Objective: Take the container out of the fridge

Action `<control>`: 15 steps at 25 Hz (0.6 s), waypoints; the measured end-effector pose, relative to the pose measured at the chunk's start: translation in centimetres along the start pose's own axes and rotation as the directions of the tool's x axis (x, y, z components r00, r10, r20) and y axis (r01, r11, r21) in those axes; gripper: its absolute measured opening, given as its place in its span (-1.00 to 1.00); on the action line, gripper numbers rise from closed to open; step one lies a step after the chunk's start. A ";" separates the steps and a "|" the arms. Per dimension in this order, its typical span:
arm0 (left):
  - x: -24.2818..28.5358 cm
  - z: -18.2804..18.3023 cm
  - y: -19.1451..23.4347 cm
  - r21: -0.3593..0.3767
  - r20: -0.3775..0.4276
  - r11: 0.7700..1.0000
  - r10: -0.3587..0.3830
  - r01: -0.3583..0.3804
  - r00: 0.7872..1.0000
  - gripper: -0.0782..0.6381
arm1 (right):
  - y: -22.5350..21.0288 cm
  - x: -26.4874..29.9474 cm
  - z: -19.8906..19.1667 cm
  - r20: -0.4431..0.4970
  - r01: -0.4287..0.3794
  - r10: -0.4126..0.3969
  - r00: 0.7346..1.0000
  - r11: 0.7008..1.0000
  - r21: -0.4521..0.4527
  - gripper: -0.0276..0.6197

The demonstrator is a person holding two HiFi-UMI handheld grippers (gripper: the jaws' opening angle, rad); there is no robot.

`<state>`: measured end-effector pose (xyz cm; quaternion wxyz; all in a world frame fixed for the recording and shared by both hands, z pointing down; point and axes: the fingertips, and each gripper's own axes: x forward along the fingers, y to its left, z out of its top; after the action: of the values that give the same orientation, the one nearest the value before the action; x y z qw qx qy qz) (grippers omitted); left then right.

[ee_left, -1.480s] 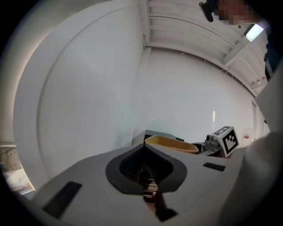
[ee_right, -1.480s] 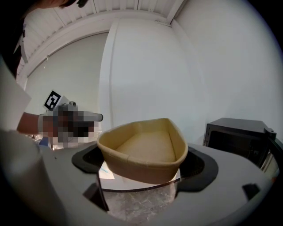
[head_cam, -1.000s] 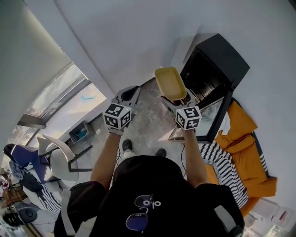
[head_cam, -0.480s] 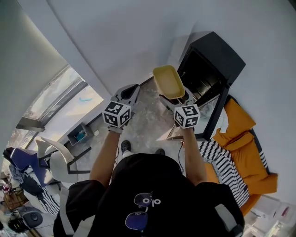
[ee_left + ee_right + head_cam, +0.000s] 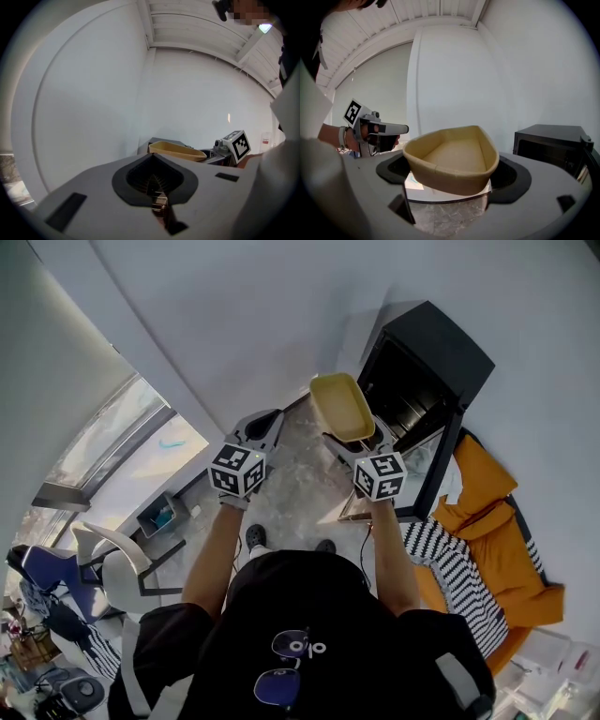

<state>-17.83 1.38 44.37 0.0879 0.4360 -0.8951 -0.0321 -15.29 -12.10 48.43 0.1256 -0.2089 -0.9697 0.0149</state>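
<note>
From my remote seat the biggest thing I see is the pale wall (image 5: 281, 315) filling the far side, with the grey stone-patterned floor (image 5: 295, 488) below it. On the far right the black fridge (image 5: 441, 348) stands against that wall, its door (image 5: 442, 470) swung open toward me and its dark inside showing. Near the fridge on the right, an orange cloth (image 5: 487, 512) lies beside a black-and-white striped cloth (image 5: 459, 568). On the near left a white chair (image 5: 112, 559) stands well apart from all this.

The yellow container (image 5: 343, 407) is out of the fridge, held in the air over the floor just left of the open front. It is an open, empty tub with a flat bottom and a raised rim, sitting roughly level. In the right gripper view the container (image 5: 454, 157) fills the middle, with the fridge (image 5: 548, 140) behind it to the right.

The right gripper (image 5: 356, 444) has its claw pinching the near end of the container, one jaw against each side wall.

The left gripper (image 5: 261, 427) hangs in the air to the left, well apart from the container, carrying nothing. In its own view its claw (image 5: 157, 180) is pressed together, ribbed pads meeting, and the container (image 5: 176, 151) shows beyond it.
</note>
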 end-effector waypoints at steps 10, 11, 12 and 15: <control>-0.5 -0.4 0.5 -0.012 -0.001 1.000 0.003 -0.003 1.000 -0.78 | 0.2 0.1 -0.4 -0.009 0.005 -0.005 1.000 1.000 0.001 0.68; -0.6 -0.4 0.5 -0.013 -0.001 1.000 0.002 -0.002 1.000 -0.78 | 0.3 0.1 -0.4 -0.010 0.006 -0.006 1.000 1.000 0.001 0.68; -0.7 -0.4 0.6 -0.014 -0.001 1.000 0.001 -0.001 1.000 -0.78 | 0.3 0.1 -0.4 -0.010 0.006 -0.006 1.000 1.000 0.001 0.68; -1.0 -0.5 0.7 -0.017 0.000 1.000 0.002 -0.002 1.000 -0.78 | 0.7 0.2 -0.5 -0.011 0.005 -0.005 1.000 1.000 -0.001 0.68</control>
<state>-17.66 2.62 44.81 0.0918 0.4344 -0.8952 -0.0396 -15.06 -11.44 48.92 0.1309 -0.2065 -0.9696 0.0128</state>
